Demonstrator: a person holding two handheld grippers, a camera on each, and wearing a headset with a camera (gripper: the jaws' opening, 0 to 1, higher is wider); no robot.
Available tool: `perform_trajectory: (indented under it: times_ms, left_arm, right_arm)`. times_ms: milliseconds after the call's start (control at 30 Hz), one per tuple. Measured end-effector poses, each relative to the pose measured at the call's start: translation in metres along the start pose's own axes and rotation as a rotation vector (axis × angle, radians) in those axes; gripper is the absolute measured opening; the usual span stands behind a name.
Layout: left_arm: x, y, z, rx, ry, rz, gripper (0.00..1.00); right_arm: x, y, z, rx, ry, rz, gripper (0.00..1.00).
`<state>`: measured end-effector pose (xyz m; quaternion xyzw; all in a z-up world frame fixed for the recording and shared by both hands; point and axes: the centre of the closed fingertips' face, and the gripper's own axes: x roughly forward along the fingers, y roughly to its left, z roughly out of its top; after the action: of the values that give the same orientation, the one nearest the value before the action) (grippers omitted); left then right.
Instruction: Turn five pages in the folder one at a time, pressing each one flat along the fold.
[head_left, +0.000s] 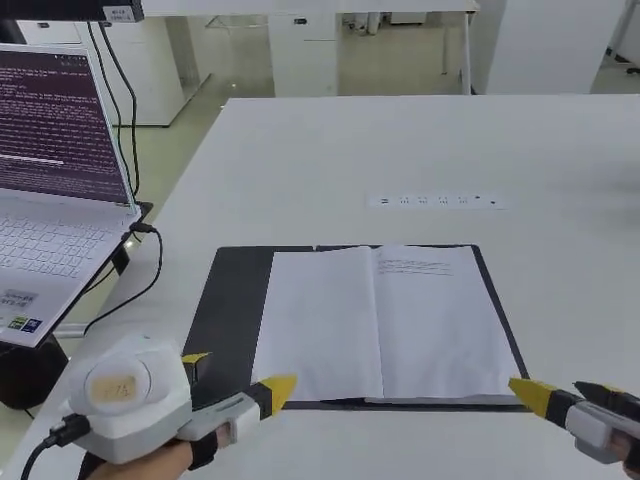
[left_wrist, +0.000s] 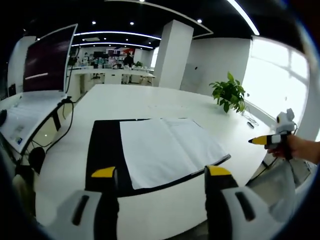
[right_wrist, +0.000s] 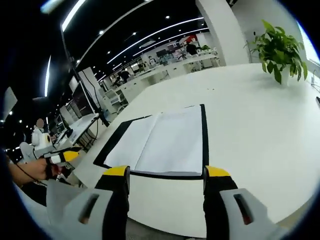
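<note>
A black folder (head_left: 232, 300) lies open on the white table, its white pages (head_left: 380, 320) flat, with printed lines at the top of the right page. My left gripper (head_left: 237, 373) hovers open at the folder's near left corner, with nothing between its yellow-tipped fingers. In the left gripper view the gripper (left_wrist: 161, 172) faces the folder (left_wrist: 105, 150) from just in front of its near edge. My right gripper (head_left: 545, 398) is off the near right corner; in its own view it (right_wrist: 166, 171) stands open and empty, just short of the folder (right_wrist: 165, 140).
An open laptop (head_left: 50, 200) stands at the left, with a black cable (head_left: 150, 270) running down beside the folder. A socket strip (head_left: 435, 201) is set into the table beyond the folder. A potted plant (right_wrist: 277, 47) stands far off on the table.
</note>
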<state>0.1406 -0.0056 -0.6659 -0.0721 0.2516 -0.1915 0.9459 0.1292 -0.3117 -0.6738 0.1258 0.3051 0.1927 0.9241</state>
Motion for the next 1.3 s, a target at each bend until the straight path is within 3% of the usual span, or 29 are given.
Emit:
perform_trajectory:
  times_ms: [167,500,567,733,1167,1300]
  left_arm:
    - [-0.007,-0.003,0.003,0.006,0.005,0.012,0.77]
    - [-0.021,0.000,-0.004,0.003,0.043,0.043,0.79]
    - [-0.022,0.001,-0.006,0.002,0.050,0.046,0.79]
    - [-0.022,0.002,-0.008,0.016,0.063,0.058,0.79]
    - [0.017,-0.022,-0.006,0.068,0.100,-0.004,0.79]
    - [0.036,-0.036,-0.011,0.080,0.124,-0.042,0.79]
  right_arm:
    - [-0.005,-0.011,-0.011,-0.074,0.043,-0.016,0.61]
    - [-0.022,-0.020,0.005,-0.097,-0.020,-0.032,0.64]
    - [-0.023,-0.028,0.005,-0.101,-0.018,-0.039,0.64]
    - [-0.025,-0.030,0.002,-0.105,-0.016,-0.033,0.65]
    - [-0.018,-0.027,-0.011,-0.103,0.001,-0.031,0.71]
    - [-0.018,-0.025,-0.017,-0.091,0.008,-0.024,0.71]
